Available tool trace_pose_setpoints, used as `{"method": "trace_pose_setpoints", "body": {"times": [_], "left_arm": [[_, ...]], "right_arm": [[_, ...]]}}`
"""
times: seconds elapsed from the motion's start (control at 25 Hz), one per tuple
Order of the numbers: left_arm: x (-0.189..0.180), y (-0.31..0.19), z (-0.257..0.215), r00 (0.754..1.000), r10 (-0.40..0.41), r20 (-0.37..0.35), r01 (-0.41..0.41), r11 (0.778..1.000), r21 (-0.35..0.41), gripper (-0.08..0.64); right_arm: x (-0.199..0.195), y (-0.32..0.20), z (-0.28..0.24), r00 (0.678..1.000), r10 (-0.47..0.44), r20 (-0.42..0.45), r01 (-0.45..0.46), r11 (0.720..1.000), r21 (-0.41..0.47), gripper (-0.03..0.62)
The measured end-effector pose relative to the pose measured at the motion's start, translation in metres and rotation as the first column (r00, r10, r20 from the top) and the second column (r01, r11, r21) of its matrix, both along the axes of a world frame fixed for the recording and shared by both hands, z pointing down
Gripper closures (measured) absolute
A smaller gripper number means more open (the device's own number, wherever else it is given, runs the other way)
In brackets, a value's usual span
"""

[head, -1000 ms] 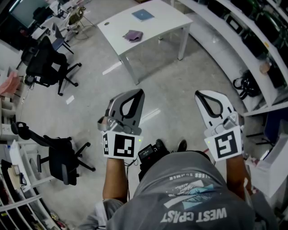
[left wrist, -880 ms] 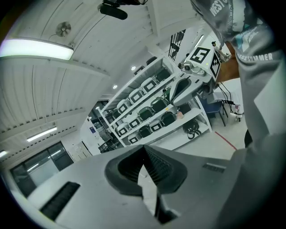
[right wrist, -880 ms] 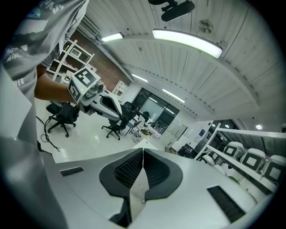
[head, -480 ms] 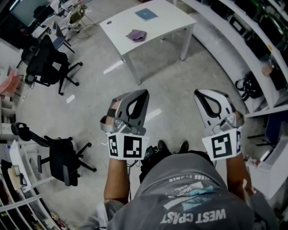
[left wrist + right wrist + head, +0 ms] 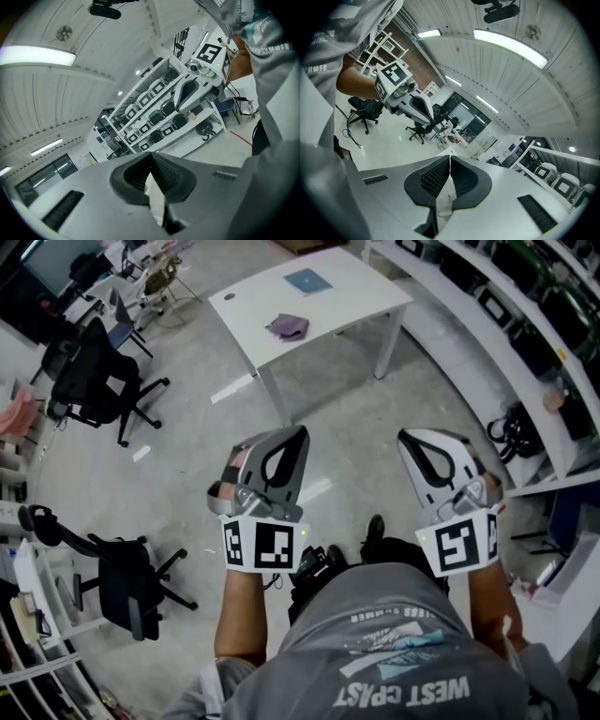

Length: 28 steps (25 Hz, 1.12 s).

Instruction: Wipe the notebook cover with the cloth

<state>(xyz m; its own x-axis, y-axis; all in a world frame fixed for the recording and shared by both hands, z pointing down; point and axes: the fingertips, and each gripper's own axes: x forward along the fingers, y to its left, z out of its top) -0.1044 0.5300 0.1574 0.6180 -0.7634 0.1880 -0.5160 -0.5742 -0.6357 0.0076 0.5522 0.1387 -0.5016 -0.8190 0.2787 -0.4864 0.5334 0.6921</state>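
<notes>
Head view has the blue notebook [image 5: 307, 280] toward the white table's [image 5: 361, 298] far side and the purple cloth [image 5: 288, 326] nearer its front edge. The left gripper [image 5: 293, 434] and right gripper [image 5: 411, 439], well short of the table, are clamped together and empty. If they arrive unopened, they would likely shove the cloth off. Wiped unsteadied, the notebook may slide.

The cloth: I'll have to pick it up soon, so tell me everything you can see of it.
The cloth is a small purplish piece of soft-looking fabric, crumpled into a loose heap rather than spread flat. It lies on the white table, about mid-top. It is apart from the blue notebook, which lies farther back. Only the table touches it. Its weave is too small to tell.
</notes>
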Motion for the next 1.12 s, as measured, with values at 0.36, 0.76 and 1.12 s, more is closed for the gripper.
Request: {"method": "trace_pose_setpoints", "body": {"times": [0.36,0.76,1.12], "left_arm": [[0.008,-0.065,0.007,0.999,-0.046,0.023,0.047,0.999,-0.019,0.558],[0.048,-0.163,0.017,0.992,-0.119,0.034,0.120,0.992,-0.049,0.558],[0.076,-0.239,0.016,0.979,-0.196,0.048,0.199,0.979,-0.046,0.558]], "right_arm": [[0.013,-0.074,0.008,0.999,-0.040,0.020,0.040,0.999,-0.032,0.561],[0.046,-0.179,0.015,0.992,-0.120,0.036,0.122,0.991,-0.062,0.561],[0.078,-0.260,0.013,0.985,-0.166,0.051,0.168,0.984,-0.058,0.561]]}}
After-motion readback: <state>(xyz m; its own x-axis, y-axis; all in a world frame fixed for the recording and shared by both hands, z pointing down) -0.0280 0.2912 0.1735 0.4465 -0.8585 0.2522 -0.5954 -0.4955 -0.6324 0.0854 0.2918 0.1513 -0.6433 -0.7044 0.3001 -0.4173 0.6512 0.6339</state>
